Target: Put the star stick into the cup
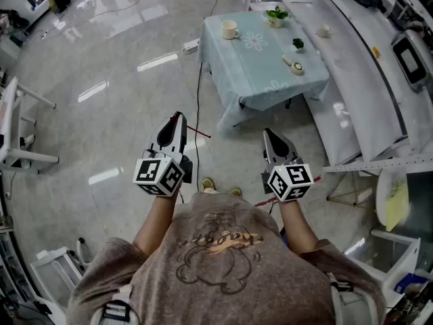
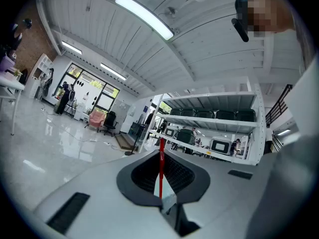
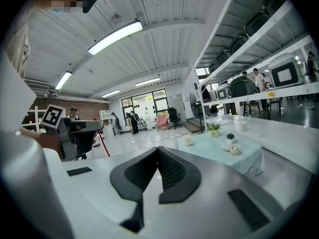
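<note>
**Left gripper pinching the star stick, cup well ahead**

Clamps the star stick between jaws pressed almost together, thin red shaft running out past the tips. Star end not made out in any view. Held out over the glossy grey floor, well apart from the cup. Right gripper alongside, jaws pressed together on nothing.

Likely very light and stiff, and slim enough to pivot or slip between the pads. Best pinched on the shaft, as now, leaving one end free to go into the cup's mouth. Small cup, probably easy to tip if nudged sideways rather than entered from above.

Cup placement: near the far left corner of a tabletop under a pale blue cloth with flower prints. Shares the cloth with two potted plants and a small round thing. Soft cloth, so may bunch under a push.

Large bright room with strip lights, shelving carrying equipment, a black cable across the floor, and people far off.
</note>
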A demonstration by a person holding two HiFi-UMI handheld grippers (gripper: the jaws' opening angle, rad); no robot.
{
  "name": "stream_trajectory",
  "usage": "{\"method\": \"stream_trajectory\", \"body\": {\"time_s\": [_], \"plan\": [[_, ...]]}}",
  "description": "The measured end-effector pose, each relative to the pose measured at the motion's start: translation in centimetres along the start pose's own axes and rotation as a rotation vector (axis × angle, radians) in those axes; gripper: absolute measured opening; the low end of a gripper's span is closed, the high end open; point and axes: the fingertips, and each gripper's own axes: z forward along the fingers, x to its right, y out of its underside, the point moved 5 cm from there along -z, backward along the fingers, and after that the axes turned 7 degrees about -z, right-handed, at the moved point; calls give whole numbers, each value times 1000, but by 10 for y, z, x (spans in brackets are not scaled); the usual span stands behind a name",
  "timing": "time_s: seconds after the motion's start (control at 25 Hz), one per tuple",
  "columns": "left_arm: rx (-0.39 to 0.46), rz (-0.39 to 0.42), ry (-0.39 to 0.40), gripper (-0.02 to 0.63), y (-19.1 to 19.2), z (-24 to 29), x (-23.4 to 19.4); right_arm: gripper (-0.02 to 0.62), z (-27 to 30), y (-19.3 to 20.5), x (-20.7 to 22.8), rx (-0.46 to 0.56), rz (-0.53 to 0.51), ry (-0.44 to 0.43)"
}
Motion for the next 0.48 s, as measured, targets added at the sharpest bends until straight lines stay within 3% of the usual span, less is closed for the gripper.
{"method": "stream_trajectory", "body": {"time_s": [0.48], "plan": [[-15,1,49,32,-14,23,-48,2,38,-4,-16,-5,20,71]]}}
